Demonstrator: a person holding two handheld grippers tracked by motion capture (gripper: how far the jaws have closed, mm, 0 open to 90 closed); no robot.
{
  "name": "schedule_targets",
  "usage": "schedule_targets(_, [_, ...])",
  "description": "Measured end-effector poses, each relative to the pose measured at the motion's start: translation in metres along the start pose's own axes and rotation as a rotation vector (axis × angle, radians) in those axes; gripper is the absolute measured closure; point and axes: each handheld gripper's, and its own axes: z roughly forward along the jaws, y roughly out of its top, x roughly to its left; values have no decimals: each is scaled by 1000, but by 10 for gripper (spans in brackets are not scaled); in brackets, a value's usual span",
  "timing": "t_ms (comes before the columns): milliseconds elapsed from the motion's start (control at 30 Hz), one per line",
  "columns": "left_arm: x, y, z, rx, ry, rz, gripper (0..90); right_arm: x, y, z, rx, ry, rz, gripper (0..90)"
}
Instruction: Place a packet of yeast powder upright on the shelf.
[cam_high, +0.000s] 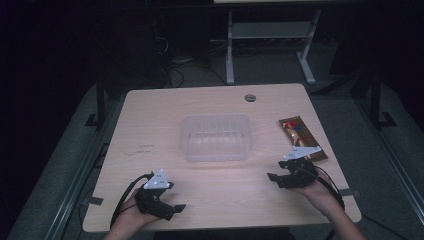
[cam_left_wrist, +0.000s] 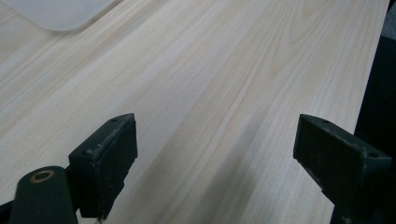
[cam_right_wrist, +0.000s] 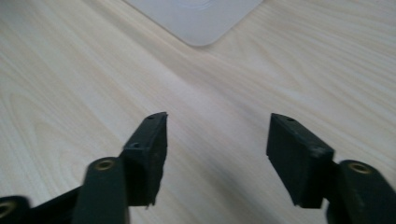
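You are at a pale wooden table (cam_high: 150, 200), holding 2 grippers near its front edge. Starting at the left: your left gripper (cam_high: 172, 209) rests low over bare wood at the front left, its jaws spread wide with nothing between them. In the left gripper view, the left gripper (cam_left_wrist: 215, 154) shows only wood grain in the gap, with a corner of the container (cam_left_wrist: 60, 11) at the top left.

In the middle of the table sits a clear plastic container (cam_high: 216, 137), rectangular, open at the top and seemingly empty. It looks light and thin-walled, so it will likely flex and slide if nudged.

Further right, your right gripper (cam_high: 274, 179) hovers at the front right, jaws also apart and holding nothing. The right gripper view shows the right gripper (cam_right_wrist: 217, 140) aimed toward a rounded container corner (cam_right_wrist: 201, 18).

Just beyond that gripper, by the right edge, lies a brown snack packet (cam_high: 299, 135), flat, long and narrow. It is probably light, soft and crinkly, with a slick wrapper. Pinching it across its narrow width near the middle should hold best; a grip on the sealed end may slip.
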Motion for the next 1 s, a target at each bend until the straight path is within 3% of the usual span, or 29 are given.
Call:
schedule_targets(233, [1,-1,-1,14,16,10,133,-17,8,-3,-17,-42,-4,585])
schedule_targets(567, [2,-1,-2,9,18,3,134,-51,25,-4,-52,-111,66,862])
schedule_targets(767, [3,-1,-2,13,19,-3,134,-69,34,-5,-80,-132,108,895])
schedule_targets(967, [3,-1,-2,14,17,-3,135,-85,38,-2,-82,-173,116,896])
schedule_targets(1000, [3,-1,-2,15,18,-1,135,-95,39,0,-91,-197,128,896])
